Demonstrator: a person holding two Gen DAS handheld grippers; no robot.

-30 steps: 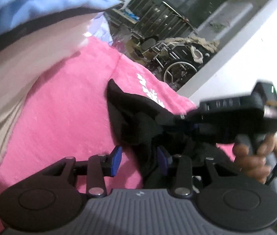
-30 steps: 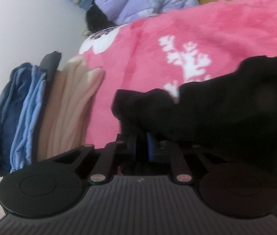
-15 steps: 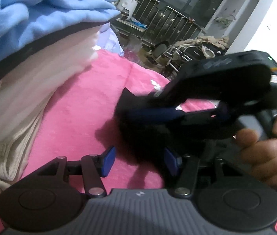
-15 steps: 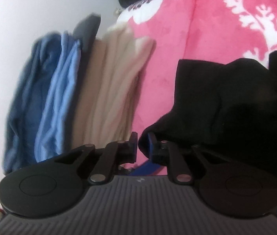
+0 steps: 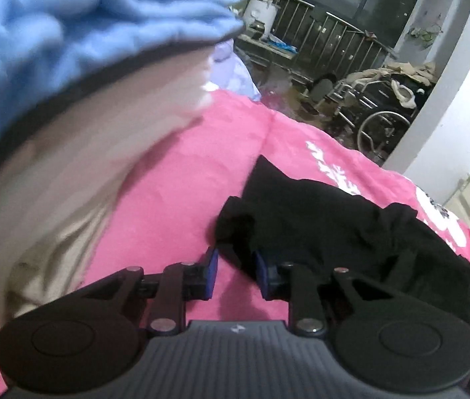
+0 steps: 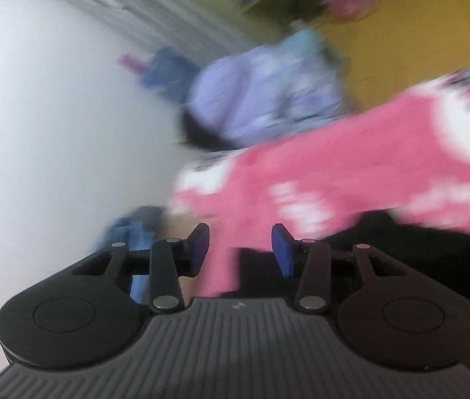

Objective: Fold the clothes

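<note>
Pink fleece blanket [image 5: 181,179] with white flower prints covers the bed I am working over. On it, toward the blanket's right side in my left wrist view, lies the black garment [image 5: 334,229], crumpled, its pointed corner reaching toward the far edge.

My left claw [image 5: 234,274] hangs low over the blanket at the garment's near left edge. Its jaws have just been closing. A bunched fold of the black cloth sits between the blue pads [image 5: 211,274], lying against the right one, but pink blanket shows in the gap beside the left one, so the cloth is not pinched.

To the left of that claw rises a stack of folded clothes [image 5: 68,106]: light blue on top, a thin dark layer, then cream beneath.

Beyond the blanket's far edge stands a wheelchair [image 5: 384,123] against dark railings.

My right claw [image 6: 239,249] is in the air, its view smeared by blur. Its jaws have just been opening and now stand apart with nothing between them. Below it I make out the pink blanket, the black garment at the lower right, and a lilac quilted bundle [image 6: 261,93] past the blanket's far edge, near a white wall [image 6: 52,116].
</note>
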